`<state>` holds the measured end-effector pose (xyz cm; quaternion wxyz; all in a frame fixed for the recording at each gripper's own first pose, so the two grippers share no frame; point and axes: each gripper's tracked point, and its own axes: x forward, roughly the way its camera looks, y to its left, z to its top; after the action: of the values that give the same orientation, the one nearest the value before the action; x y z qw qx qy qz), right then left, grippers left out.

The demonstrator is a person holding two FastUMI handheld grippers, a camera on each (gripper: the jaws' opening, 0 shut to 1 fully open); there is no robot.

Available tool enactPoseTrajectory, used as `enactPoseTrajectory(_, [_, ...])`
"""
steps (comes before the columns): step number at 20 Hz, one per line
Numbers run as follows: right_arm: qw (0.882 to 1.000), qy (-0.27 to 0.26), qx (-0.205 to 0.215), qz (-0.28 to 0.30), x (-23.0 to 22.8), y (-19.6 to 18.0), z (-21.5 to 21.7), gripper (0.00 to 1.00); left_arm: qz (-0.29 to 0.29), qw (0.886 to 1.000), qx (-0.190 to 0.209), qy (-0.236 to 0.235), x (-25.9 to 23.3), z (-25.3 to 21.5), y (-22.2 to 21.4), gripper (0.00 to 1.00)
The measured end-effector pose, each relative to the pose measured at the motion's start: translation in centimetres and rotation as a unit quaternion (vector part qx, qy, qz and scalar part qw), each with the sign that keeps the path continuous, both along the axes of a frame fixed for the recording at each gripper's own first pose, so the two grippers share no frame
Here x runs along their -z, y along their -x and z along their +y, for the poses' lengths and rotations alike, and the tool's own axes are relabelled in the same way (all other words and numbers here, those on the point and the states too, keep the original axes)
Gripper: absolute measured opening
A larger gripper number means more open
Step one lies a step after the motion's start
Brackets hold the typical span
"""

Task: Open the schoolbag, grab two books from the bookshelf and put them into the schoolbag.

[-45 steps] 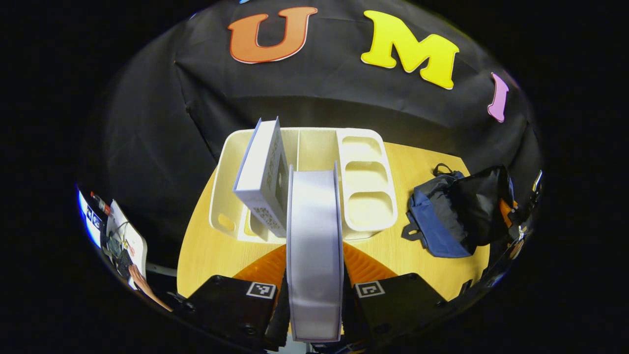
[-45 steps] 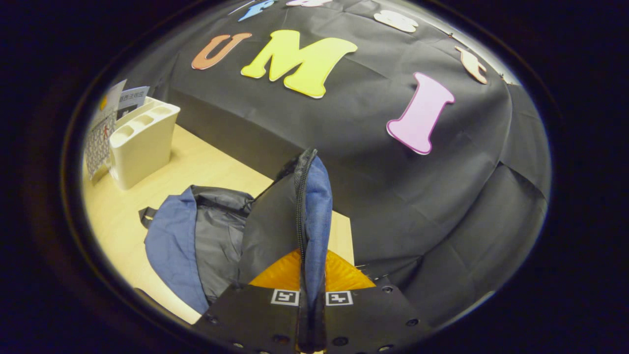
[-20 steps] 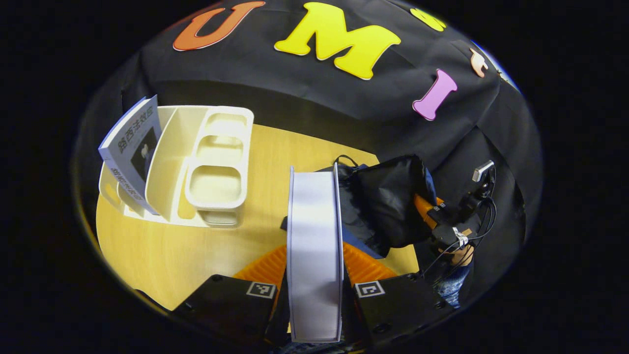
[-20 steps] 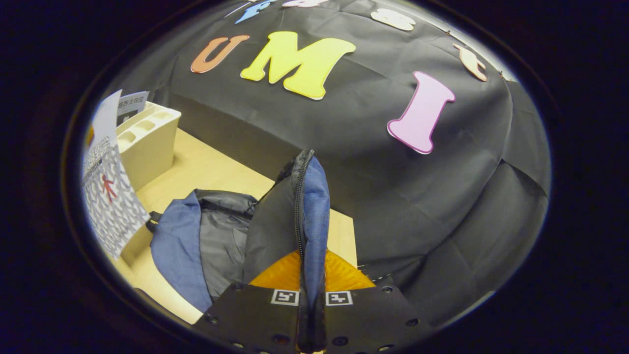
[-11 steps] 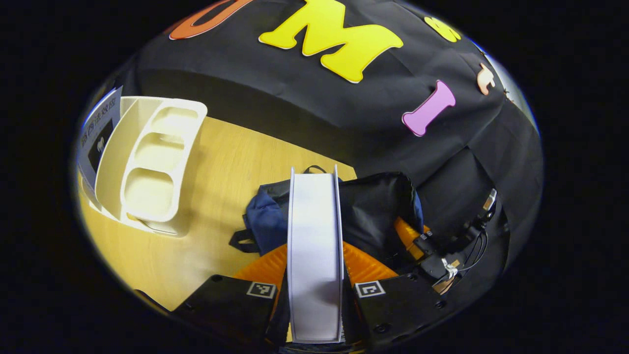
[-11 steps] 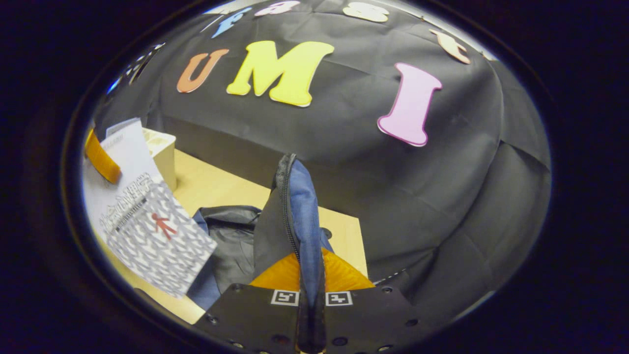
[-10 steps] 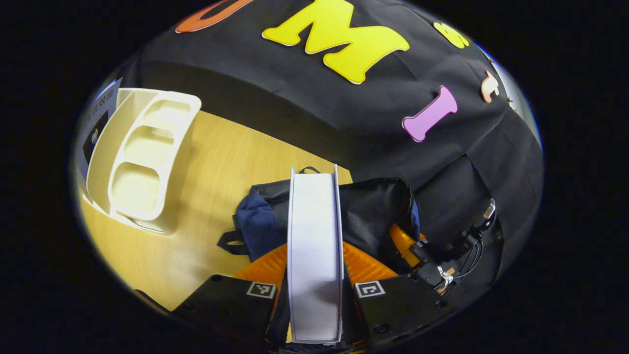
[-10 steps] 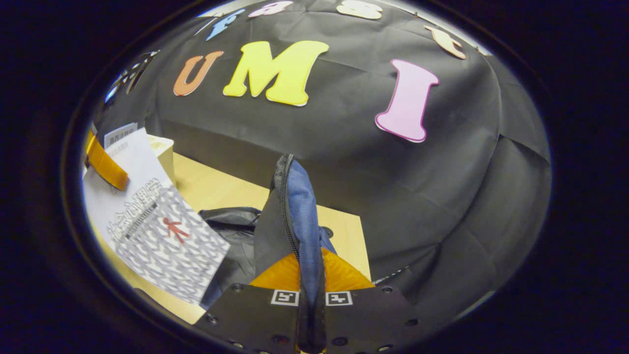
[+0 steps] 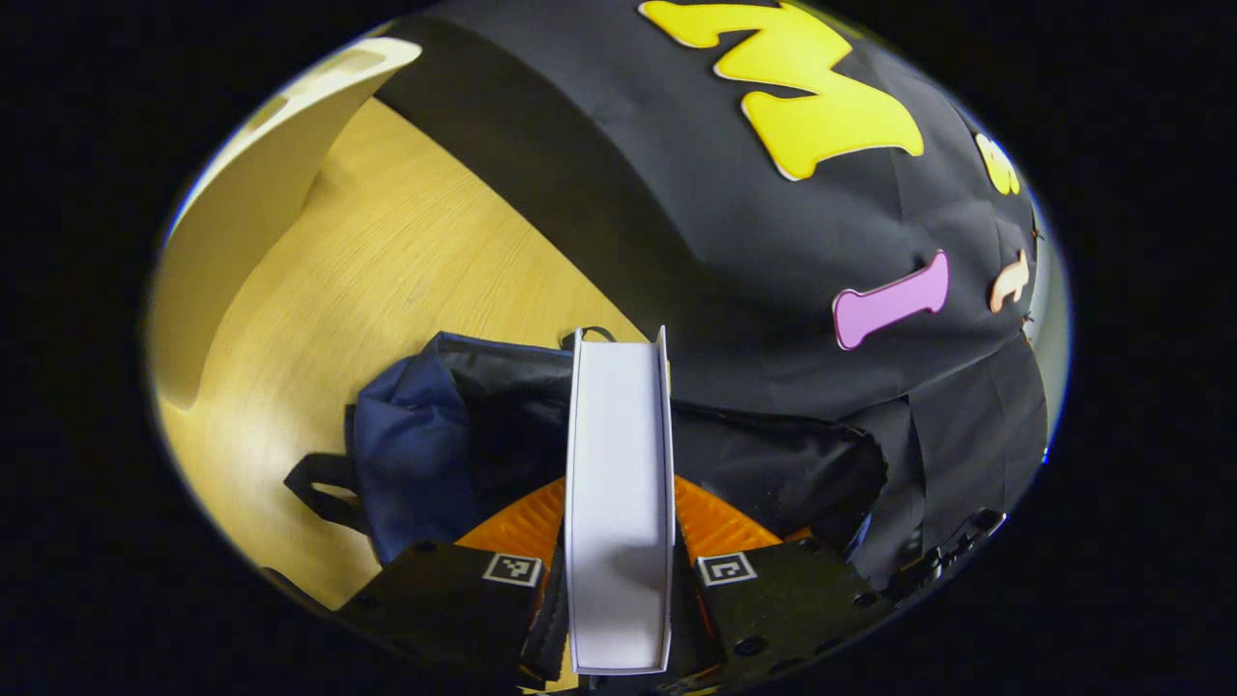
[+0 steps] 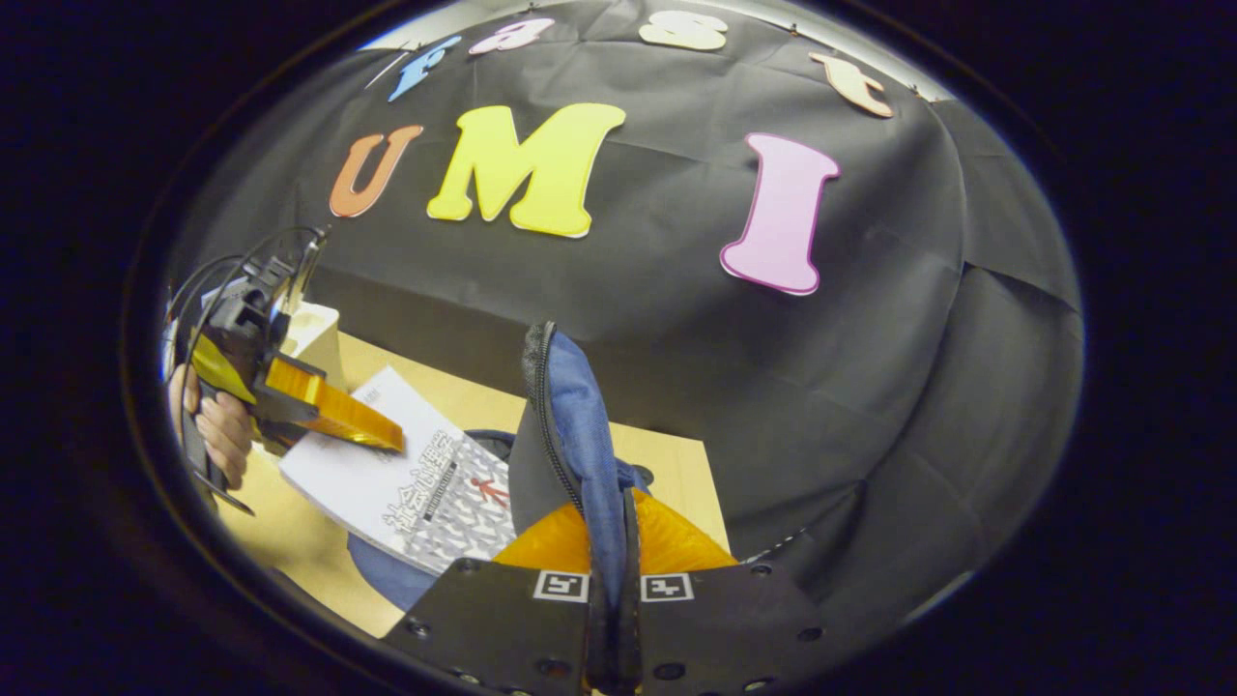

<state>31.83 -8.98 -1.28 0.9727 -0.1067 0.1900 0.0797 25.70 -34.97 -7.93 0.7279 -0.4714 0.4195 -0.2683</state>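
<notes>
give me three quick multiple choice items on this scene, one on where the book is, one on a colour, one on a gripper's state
1. Where is the book held by the left gripper?
A. standing in the bookshelf
B. over the open schoolbag
C. flat on the bare table

2. What colour is the schoolbag's outer cloth?
A. blue
B. red
C. green

3. What is the right gripper doing?
A. hanging open above the table
B. shut on the schoolbag's zipper edge
C. shut on a second book

Key: 1 B, the left gripper view shows the book's far end over the bag's dark opening, and the right gripper view shows it angled toward the bag. 2 A, blue cloth shows in both views, with a dark lining inside. 3 B, the right gripper view shows the zipper edge rising from between its closed fingers.
</notes>
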Motion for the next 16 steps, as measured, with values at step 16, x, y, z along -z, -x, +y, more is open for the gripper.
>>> enactPoseTrajectory(16, [0.995, -0.084, 0.021, -0.038, -1.6, 4.2, 2.8, 0.05, -0.108, 0.99, -0.07, -0.061, 4.2, -4.0, 1.2, 0.47])
